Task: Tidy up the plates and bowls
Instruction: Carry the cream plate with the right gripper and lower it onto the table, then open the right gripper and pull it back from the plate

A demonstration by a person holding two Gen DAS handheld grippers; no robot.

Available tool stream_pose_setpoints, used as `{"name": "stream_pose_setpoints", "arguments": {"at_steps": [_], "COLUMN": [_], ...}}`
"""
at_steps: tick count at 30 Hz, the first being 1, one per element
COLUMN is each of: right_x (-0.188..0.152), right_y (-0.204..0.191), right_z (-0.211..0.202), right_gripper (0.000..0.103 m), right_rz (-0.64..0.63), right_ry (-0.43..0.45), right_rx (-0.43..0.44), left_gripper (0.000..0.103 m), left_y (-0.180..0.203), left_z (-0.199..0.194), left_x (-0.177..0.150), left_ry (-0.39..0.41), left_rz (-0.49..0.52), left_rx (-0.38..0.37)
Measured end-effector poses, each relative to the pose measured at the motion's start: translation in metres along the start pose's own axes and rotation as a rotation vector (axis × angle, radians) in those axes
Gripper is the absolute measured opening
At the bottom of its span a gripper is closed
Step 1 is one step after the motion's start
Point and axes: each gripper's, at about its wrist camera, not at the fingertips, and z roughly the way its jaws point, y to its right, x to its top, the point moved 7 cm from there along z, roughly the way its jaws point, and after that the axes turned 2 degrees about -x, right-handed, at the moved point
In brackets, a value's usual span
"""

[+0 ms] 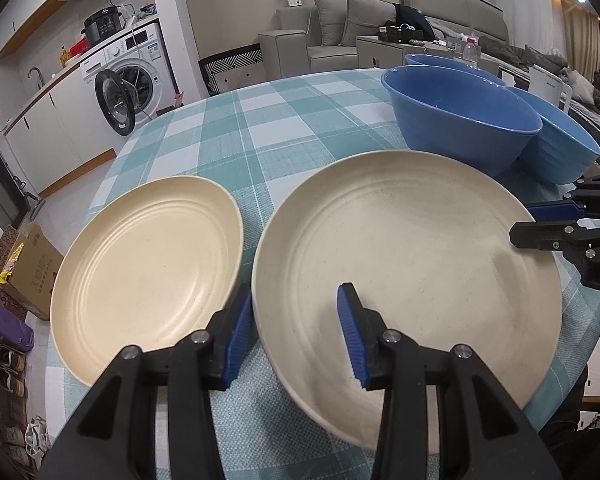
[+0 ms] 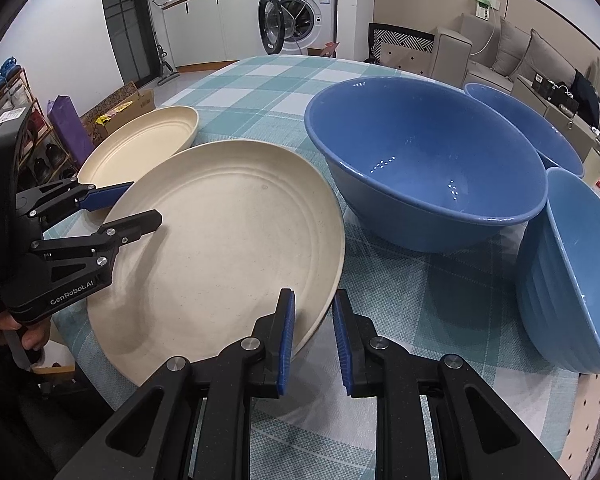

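Observation:
A large cream plate [image 1: 404, 264] [image 2: 228, 248] lies on the checked tablecloth [image 1: 260, 120]. A smaller cream plate [image 1: 148, 260] [image 2: 140, 144] sits beside it on its left. My right gripper [image 2: 314, 296] [image 1: 522, 222] is shut on the large plate's right rim. At the opposite rim my left gripper [image 1: 295, 296] [image 2: 144, 202] stands open. One of its fingers is between the two plates and the other is over the large plate's inside. Beyond the plates stand a big blue bowl [image 1: 460, 120] [image 2: 420, 168], a second blue bowl [image 2: 532, 128] behind it, and a ribbed blue bowl [image 2: 572, 272] leaning at the right.
The round table's near edge runs just below both grippers. A person's hand [image 2: 16, 328] holds the left gripper. On the floor to the left are a cardboard box [image 1: 32, 264] and a shoe rack [image 2: 16, 120]. A washing machine [image 1: 128, 80] and a sofa [image 1: 340, 24] stand farther back.

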Motion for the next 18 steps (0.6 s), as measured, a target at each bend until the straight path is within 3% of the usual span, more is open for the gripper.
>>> {"name": "stream_pose_setpoints", "arguments": {"at_steps": [3,9,10,14,16,18], "right_x": [0.0,0.004,0.005,0.013,0.016,0.019], "right_y": [0.001,-0.001,-0.002,-0.006,-0.008,-0.012], "right_z": [0.0,-0.011,-0.015,-0.033,-0.042,-0.048], "right_gripper": [0.021,0.042,0.048,0.072,0.079,0.085], "right_rz": [0.018,0.038,0.034,0.016,0.005,-0.003], "right_ry": [-0.002,0.021,0.031,0.085,0.11,0.127], "right_rx": [0.021,0.089,0.094,0.102,0.11,0.111], "left_gripper": [0.047,0.058,0.064,0.067,0.09,0.095], "left_y": [0.0,0.003,0.003,-0.003,-0.009,-0.016], "left_z": [0.0,-0.008,-0.012,-0.028,-0.035,-0.043], "left_x": [0.0,0.003,0.005,0.011,0.014,0.017], "left_ry": [-0.003,0.015,0.025,0.062,0.081,0.113], "left_rz": [-0.015,-0.02,-0.022,-0.036,-0.051,-0.072], "left_rx": [-0.013,-0.036,-0.037,-0.035,-0.018,0.003]}}
